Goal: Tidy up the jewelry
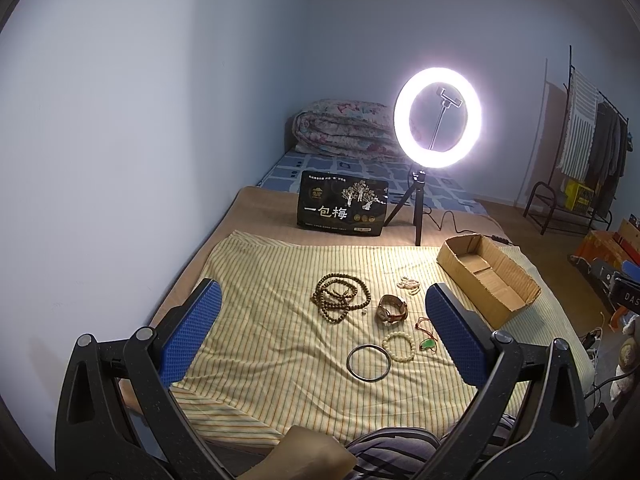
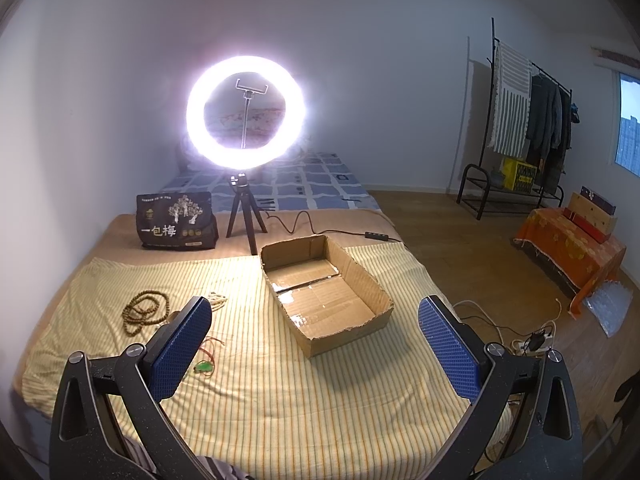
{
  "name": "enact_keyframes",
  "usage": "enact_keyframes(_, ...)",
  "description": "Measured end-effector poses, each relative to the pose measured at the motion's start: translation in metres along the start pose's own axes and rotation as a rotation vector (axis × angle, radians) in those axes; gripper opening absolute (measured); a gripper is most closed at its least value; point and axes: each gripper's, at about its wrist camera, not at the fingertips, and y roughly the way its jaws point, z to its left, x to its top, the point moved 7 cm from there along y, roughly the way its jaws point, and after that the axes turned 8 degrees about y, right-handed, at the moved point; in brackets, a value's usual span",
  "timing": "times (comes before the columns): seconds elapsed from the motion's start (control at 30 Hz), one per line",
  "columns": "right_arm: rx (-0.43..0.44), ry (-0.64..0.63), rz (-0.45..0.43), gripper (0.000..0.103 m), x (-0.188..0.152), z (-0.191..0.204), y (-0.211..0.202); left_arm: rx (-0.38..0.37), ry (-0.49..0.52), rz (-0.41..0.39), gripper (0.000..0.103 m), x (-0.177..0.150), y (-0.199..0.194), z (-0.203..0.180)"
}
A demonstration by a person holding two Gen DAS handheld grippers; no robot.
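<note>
- Jewelry lies loose on the striped cloth (image 1: 280,340), ahead of the left gripper (image 1: 320,320) and between its spread fingers.
- Brown bead strand (image 1: 340,296) is farthest ahead in the pile, coiled in loops; the watch (image 1: 392,309) sits just right of it.
- White bead bracelet (image 1: 398,342) lies nearer the gripper, touching or just beside the metal bangle (image 1: 369,361), which is the closest piece.
- Green pendant (image 1: 427,345) on a red cord lies by the gripper's right finger; a small pale bead string (image 1: 409,283) sits ahead of that finger.
- Left gripper: jaws wide apart, holding nothing, above the cloth.
- Right gripper (image 2: 316,344): jaws also wide apart, empty; the cardboard box (image 2: 360,280) lies straight ahead between its fingers, open-topped, nothing visible inside.
- In the right view the pendant (image 2: 203,367) is just beside the left finger, the bead strand (image 2: 144,312) farther left.
- Beyond the cloth: a black printed bag (image 1: 343,204) standing upright and a lit ring light (image 1: 438,118) on a tripod.
- Far right, a clothes rack (image 2: 532,120) against the wall.
</note>
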Motion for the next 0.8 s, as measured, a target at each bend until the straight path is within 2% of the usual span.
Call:
enact_keyframes(0.43, 0.017, -0.018, 0.018, 0.103, -0.003, 0.011, 0.014, 0.011, -0.004, 0.03, 0.103, -0.008, 0.022, 0.003)
enact_keyframes(0.67, 0.089, -0.061, 0.017, 0.103, -0.006, 0.024, 0.03, 0.026, -0.007, 0.063, 0.103, -0.016, 0.052, 0.02)
enact_keyframes(0.8, 0.157, -0.101, 0.029, 0.103, -0.009, 0.035, 0.045, 0.012, -0.014, 0.114, 0.103, -0.027, 0.079, 0.025)
